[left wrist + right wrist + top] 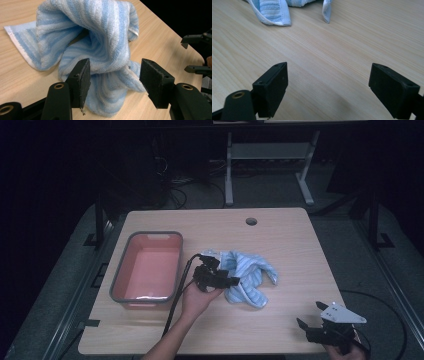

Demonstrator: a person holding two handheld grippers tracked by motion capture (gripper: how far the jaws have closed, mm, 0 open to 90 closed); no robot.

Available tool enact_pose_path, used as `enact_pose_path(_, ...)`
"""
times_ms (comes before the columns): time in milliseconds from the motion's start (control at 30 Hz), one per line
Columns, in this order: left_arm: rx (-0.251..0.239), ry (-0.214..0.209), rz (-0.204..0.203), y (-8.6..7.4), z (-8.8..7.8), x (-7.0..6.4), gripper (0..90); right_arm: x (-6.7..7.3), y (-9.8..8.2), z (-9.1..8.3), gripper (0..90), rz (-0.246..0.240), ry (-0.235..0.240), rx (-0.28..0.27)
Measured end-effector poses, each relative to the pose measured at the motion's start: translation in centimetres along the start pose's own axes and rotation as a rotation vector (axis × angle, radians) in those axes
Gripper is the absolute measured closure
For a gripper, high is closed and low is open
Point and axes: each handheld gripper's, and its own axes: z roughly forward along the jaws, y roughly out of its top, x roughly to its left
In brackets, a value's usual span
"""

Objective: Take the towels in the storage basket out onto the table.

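Left claw (pixel 113 78) parted around crumpled striped towel (pixel 100 42), pads not pressing.
Right claw (pixel 328 91) open over bare surface (pixel 342 50), well apart; pink tub (pixel 150 267) just left.

Bin (pixel 148 268) blocks left of towel (pixel 247 277); bare table (pixel 295 245) right, passable.

We see our left gripper (pixel 231 281), beside the pink tub (pixel 150 267), black all over, trailing a black cable, brass-ringed screws at its arms. Our right gripper (pixel 303 326), black too, carries a grey three-cornered plate.
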Motion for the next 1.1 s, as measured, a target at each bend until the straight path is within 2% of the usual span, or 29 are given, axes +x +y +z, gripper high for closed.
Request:
enact_pose_path(233,-0.012,-0.011,0.013,-0.6,-0.7,-0.5,40.7,0.0,0.0,0.0,15.2,-0.001,-0.001,0.003)
enact_pose_path(367,-0.009,-0.002,0.028,-1.0,-1.2,-0.7,40.6,0.1,0.0,0.1,15.2,-0.002,0.000,0.003)
enact_pose_path(567,-0.021,-0.022,0.012,-1.7,-1.6,-0.7,40.6,0.0,0.0,0.1,15.2,-0.001,-0.004,0.005)
enact_pose_path(867,-0.006,0.007,0.045,-2.7,-2.1,-1.1,40.3,0.0,0.0,0.1,15.2,0.000,-0.006,0.006)
enact_pose_path(1100,-0.007,0.018,0.049,-3.6,-2.6,-1.4,39.4,0.1,0.0,0.1,15.2,0.001,-0.006,0.006)
